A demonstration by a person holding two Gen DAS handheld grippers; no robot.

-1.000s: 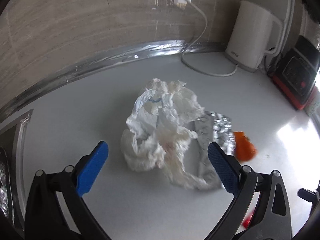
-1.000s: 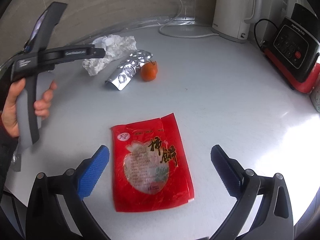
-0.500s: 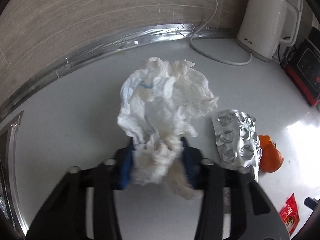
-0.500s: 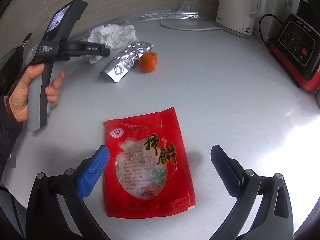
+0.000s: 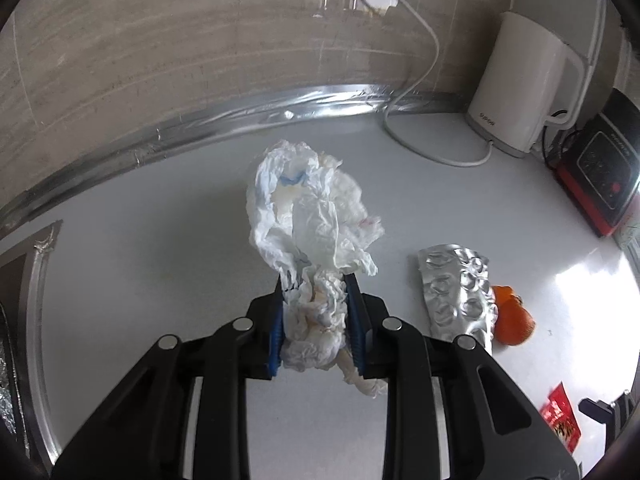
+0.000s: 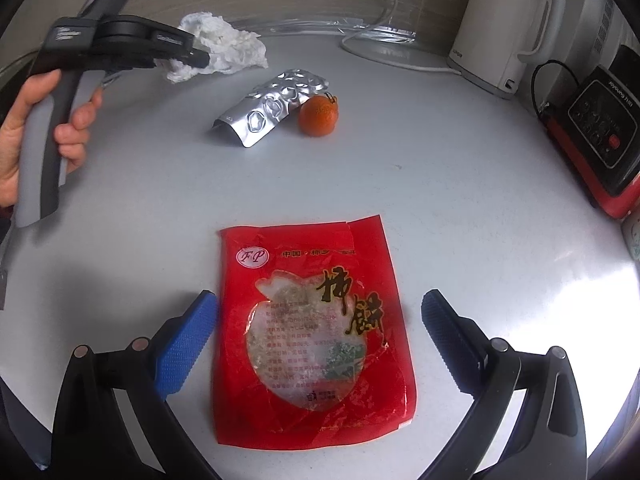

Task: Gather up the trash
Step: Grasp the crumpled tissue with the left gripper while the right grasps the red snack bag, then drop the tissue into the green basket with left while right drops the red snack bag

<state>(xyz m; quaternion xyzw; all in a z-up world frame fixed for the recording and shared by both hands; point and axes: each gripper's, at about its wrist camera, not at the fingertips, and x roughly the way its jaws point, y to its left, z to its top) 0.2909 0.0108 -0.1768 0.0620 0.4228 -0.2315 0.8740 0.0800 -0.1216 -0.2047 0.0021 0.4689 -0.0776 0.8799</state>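
Observation:
My left gripper (image 5: 316, 296) is shut on a crumpled white tissue (image 5: 316, 216) and holds it above the white counter. The tissue (image 6: 224, 46) and left gripper (image 6: 200, 58) also show at the far left of the right wrist view. A silver blister pack (image 5: 456, 288) and an orange fruit (image 5: 512, 316) lie to the right of the tissue. My right gripper (image 6: 318, 316) is open, its fingers either side of a flat red snack wrapper (image 6: 316, 332) on the counter. The blister pack (image 6: 272, 106) and the fruit (image 6: 318, 116) lie beyond the wrapper.
A white kettle (image 5: 520, 88) with its cable (image 5: 424, 148) stands at the back right, also in the right wrist view (image 6: 504, 28). A black and red appliance (image 6: 600, 128) sits at the right edge. A sink edge (image 5: 36, 320) is at the left.
My left gripper closed on the tissue and lifted it off the counter. The right gripper stayed open over the red wrapper, shifting slightly closer.

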